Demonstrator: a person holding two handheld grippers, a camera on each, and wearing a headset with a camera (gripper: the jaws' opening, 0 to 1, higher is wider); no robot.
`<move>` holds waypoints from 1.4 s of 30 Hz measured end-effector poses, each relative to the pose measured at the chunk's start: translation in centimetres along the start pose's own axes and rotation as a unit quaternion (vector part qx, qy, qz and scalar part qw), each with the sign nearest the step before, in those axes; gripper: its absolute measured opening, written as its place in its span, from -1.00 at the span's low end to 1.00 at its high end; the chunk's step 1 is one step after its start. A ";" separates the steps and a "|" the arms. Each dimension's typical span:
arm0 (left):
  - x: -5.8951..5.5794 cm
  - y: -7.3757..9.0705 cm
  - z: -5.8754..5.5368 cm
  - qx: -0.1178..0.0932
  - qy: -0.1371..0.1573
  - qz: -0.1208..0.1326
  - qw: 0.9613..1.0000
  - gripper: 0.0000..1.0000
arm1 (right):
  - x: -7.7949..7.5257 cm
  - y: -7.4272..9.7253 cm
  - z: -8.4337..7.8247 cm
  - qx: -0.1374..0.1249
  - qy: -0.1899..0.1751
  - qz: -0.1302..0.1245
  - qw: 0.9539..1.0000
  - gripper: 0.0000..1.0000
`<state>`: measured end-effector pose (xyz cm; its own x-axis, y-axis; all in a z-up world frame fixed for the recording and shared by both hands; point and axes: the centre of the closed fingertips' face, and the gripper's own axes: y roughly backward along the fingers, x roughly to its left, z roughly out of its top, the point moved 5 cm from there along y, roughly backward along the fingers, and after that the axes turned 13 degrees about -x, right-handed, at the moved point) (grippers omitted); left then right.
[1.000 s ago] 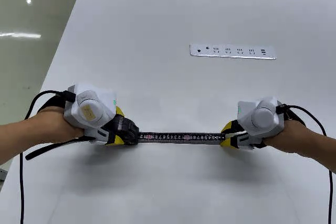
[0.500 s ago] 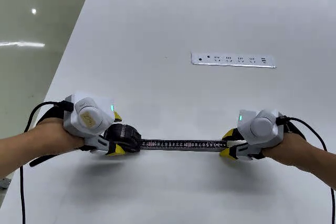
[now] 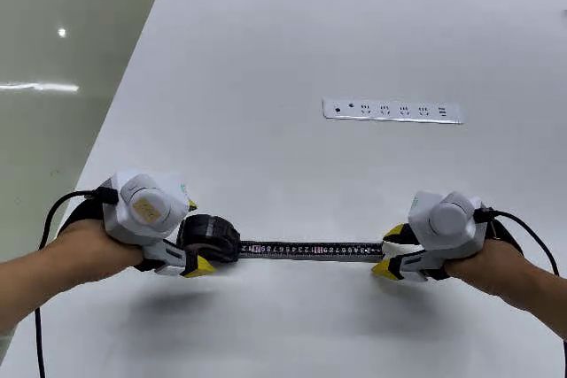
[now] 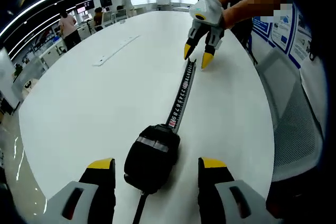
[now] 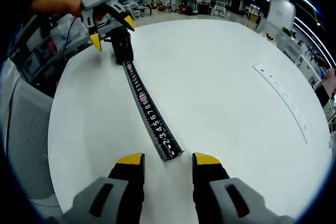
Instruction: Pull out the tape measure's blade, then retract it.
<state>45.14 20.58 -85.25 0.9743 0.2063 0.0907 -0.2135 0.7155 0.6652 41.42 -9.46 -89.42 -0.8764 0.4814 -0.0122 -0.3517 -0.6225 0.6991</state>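
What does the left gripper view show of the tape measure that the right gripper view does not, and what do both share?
Left gripper view: the black case up close, lying between the open jaws of the left gripper, with a gap on each side. Right gripper view: the blade's free end, just ahead of the open jaws of the right gripper. Both: the extended blade, the power strip and the white table.
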 end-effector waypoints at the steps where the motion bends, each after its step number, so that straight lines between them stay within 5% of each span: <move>1: -0.1 0.1 -0.1 0.000 0.006 0.004 1.000 0.25 | 0.0 0.1 0.0 -0.002 -0.006 -0.004 1.000 -0.24; 3: -0.3 0.3 -0.2 0.000 0.017 0.012 1.000 0.27 | 0.1 0.3 0.0 -0.005 -0.018 -0.011 1.000 -0.19; 5: -1.0 1.6 -0.3 -0.011 0.061 0.055 0.997 0.28 | 0.6 1.2 -0.1 -0.012 -0.062 -0.045 0.997 -0.13; 14: -1.8 2.7 -0.5 -0.023 0.113 0.096 0.989 0.39 | 1.6 2.1 0.5 -0.029 -0.094 -0.066 0.993 -0.04; 42: -4.3 4.8 -0.1 -0.064 0.211 0.185 0.958 0.55 | 5.0 4.6 1.4 -0.074 -0.160 -0.112 0.978 0.20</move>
<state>39.88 23.18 -82.52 0.7206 0.6930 -0.0234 -0.5712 0.6124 0.5465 35.93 -9.05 -85.23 -0.6324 0.7696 0.0884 -0.5875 -0.5509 0.5928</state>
